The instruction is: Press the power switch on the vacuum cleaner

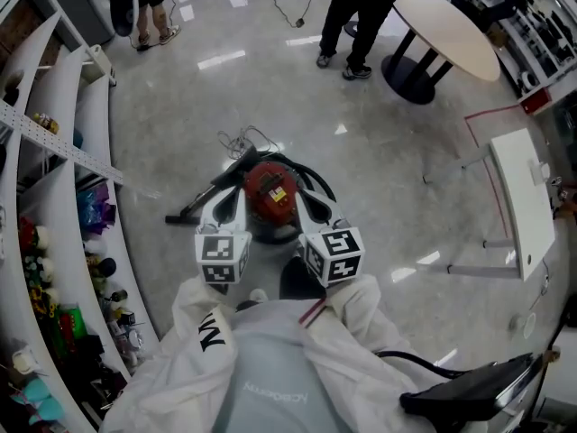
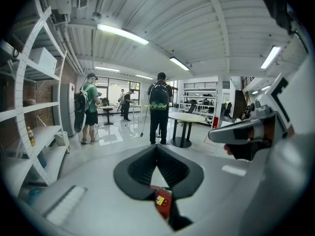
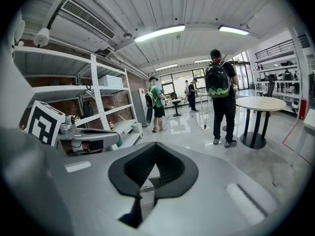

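Observation:
The vacuum cleaner (image 1: pixel 269 198) is a red canister with a black hose and wand, standing on the floor just in front of me. My left gripper (image 1: pixel 227 204) hovers over its left side and my right gripper (image 1: pixel 313 204) over its right side. In the left gripper view the black pads (image 2: pixel 142 168) meet at the tip with nothing held, and the red vacuum cleaner (image 2: pixel 161 201) with a yellow label shows through the gap below. The right gripper (image 3: pixel 155 145) has its jaws together in the same way, empty. I cannot make out the power switch.
White curved shelves (image 1: pixel 63 197) with small items run along the left. The black wand (image 1: pixel 194 207) and a tangled cord (image 1: pixel 248 139) lie on the floor. A round table (image 1: pixel 446 30) and two standing people (image 1: pixel 361 16) are farther off. A white desk (image 1: pixel 521 197) stands at the right.

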